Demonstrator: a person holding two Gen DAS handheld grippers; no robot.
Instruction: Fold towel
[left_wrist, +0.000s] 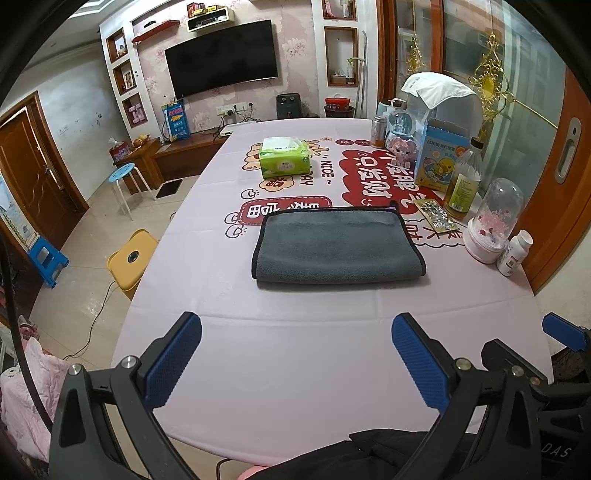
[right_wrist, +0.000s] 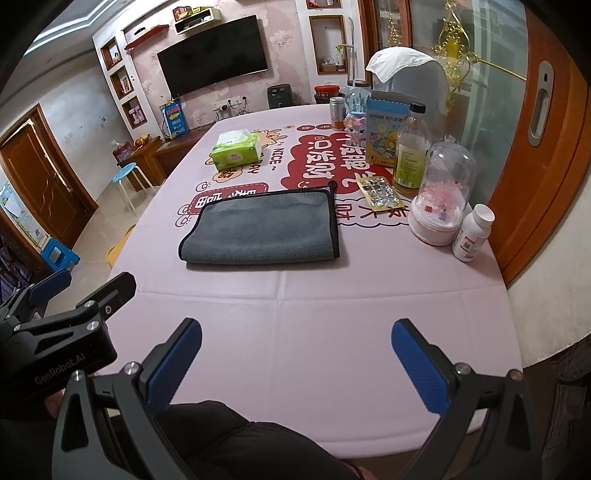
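The grey microfibre towel with black edging (left_wrist: 338, 243) lies folded mid-worktop (left_wrist: 295, 350). The left tool (left_wrist: 295, 358) and right tool (right_wrist: 295, 363) hover near it, both spread wide, gripping nothing.

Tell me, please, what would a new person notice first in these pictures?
First, the gray towel, folded in the middle of the pink table. Next, the green tissue box behind it and the crowd of bottles along the right edge. Near the camera, the left gripper and right gripper are open, apart from the towel.
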